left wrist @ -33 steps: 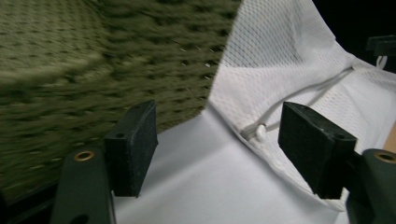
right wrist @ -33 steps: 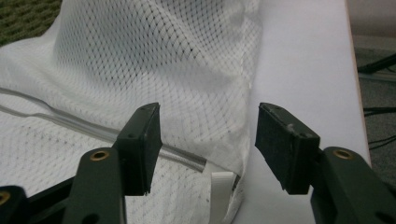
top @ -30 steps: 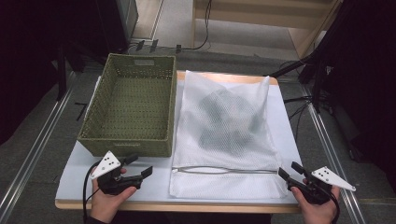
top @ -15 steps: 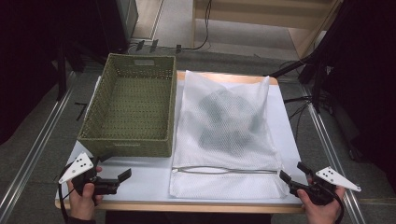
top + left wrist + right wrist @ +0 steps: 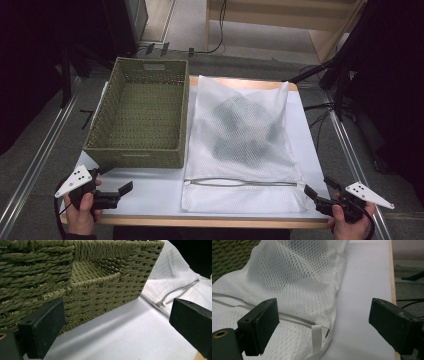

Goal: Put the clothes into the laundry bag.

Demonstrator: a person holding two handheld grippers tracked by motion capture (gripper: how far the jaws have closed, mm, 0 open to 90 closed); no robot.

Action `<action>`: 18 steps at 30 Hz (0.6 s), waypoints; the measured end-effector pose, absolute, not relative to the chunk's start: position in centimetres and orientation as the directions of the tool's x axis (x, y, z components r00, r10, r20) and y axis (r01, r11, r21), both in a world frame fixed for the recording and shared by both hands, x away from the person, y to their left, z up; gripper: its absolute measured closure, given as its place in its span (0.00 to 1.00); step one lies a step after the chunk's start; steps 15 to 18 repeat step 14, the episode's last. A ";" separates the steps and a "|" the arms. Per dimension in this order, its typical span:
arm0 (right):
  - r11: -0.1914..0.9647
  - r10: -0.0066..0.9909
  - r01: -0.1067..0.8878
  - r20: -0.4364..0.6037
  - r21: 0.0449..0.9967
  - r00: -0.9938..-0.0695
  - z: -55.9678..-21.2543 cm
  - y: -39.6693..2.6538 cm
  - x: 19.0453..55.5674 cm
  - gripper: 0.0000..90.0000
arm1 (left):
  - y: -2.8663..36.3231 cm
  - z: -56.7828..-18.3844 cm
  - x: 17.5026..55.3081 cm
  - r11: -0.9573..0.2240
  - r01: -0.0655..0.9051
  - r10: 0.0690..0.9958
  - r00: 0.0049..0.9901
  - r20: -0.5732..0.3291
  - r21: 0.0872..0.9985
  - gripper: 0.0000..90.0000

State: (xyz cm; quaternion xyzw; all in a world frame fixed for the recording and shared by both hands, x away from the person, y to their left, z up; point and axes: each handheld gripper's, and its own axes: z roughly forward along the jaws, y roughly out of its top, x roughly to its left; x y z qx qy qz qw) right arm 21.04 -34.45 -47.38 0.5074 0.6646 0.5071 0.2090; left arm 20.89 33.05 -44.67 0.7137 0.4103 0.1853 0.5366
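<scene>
Resting beside mesh bag [image 5: 243, 145]: left gripper [image 5: 121, 193] and right gripper [image 5: 316, 196], jaws just opening, holding nothing.

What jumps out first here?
The white mesh laundry bag lies flat on the table's right half, dark clothing showing through it, its zipper shut along the near end. Left of it stands an empty green woven basket. The left tool and right tool hover open at the near corners.

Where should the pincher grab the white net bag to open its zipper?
Probably the small white pull tab at the zipper's right end on the mesh bag. It sticks up from the flat fabric, right before the open right gripper, which could come from the table's near right corner.
</scene>
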 end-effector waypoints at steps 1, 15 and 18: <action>-0.030 0.886 0.462 0.238 0.886 -0.398 -47.4 -34.6 21.0 0.11 | 33.1 -44.7 20.9 -0.085 0.386 0.783 0.596 -0.178 0.919 0.01; -0.026 0.890 0.472 0.236 0.881 -0.391 -47.7 -34.7 21.1 0.12 | 33.8 -44.7 20.9 -0.049 0.401 0.787 0.580 -0.212 0.915 0.01; -0.026 0.890 0.472 0.236 0.881 -0.391 -47.7 -34.7 21.1 0.12 | 33.8 -44.7 20.9 -0.049 0.401 0.787 0.580 -0.212 0.915 0.01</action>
